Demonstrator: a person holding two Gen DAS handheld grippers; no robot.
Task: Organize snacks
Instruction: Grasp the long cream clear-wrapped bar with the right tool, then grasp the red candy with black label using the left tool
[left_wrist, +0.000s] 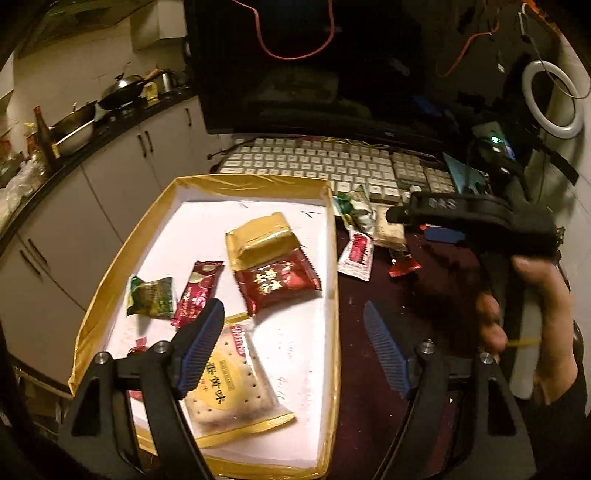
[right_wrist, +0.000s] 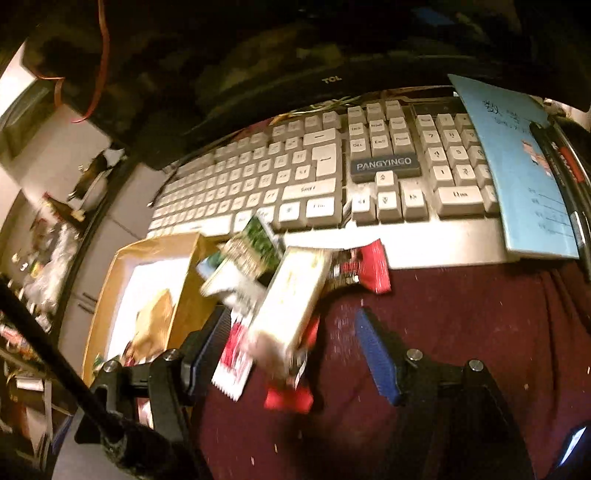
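A gold-rimmed white tray (left_wrist: 334, 280) holds several snack packets: a gold pack (left_wrist: 260, 236), a red pack (left_wrist: 279, 282), a green pack (left_wrist: 151, 297), a slim red stick (left_wrist: 197, 291) and a cracker pack (left_wrist: 225, 387). My left gripper (left_wrist: 295, 332) is open and empty above the tray's near right side. Loose snacks lie on the maroon cloth by the keyboard: a white-red sachet (left_wrist: 356, 254), a green packet (left_wrist: 351, 206), a cream pack (right_wrist: 291, 299), a red pack (right_wrist: 365, 269). My right gripper (right_wrist: 295, 328) is open over them, holding nothing.
A white keyboard (right_wrist: 314, 173) and a dark monitor (left_wrist: 314, 66) stand behind the snacks. A blue booklet (right_wrist: 517, 166) lies on the keyboard's right end. A kitchen counter with pans (left_wrist: 74, 125) is at the left. A ring light (left_wrist: 550, 99) stands at the right.
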